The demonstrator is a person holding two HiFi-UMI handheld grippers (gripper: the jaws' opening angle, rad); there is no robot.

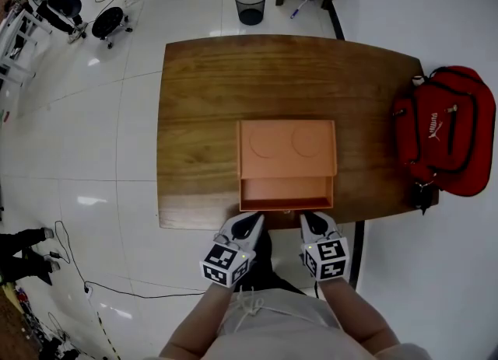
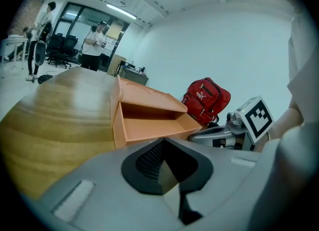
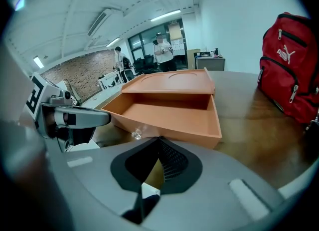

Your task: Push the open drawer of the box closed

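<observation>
An orange box (image 1: pixel 286 148) sits in the middle of the wooden table (image 1: pixel 202 94). Its drawer (image 1: pixel 285 193) is pulled out toward the table's front edge and looks empty. The drawer (image 2: pixel 149 125) (image 3: pixel 169 113) also fills the middle of both gripper views, and a small clear knob (image 3: pixel 136 134) shows on its front. My left gripper (image 1: pixel 255 218) (image 2: pixel 162 139) is shut, just short of the drawer front on its left side. My right gripper (image 1: pixel 310 217) (image 3: pixel 159 138) is shut too, at the drawer front's right side. Neither holds anything.
A red backpack (image 1: pixel 445 129) lies on the table's right end. A dark waste bin (image 1: pixel 250 4) stands on the floor beyond the table. Cables and equipment (image 1: pixel 70 8) lie at the far left. People stand far off in the room.
</observation>
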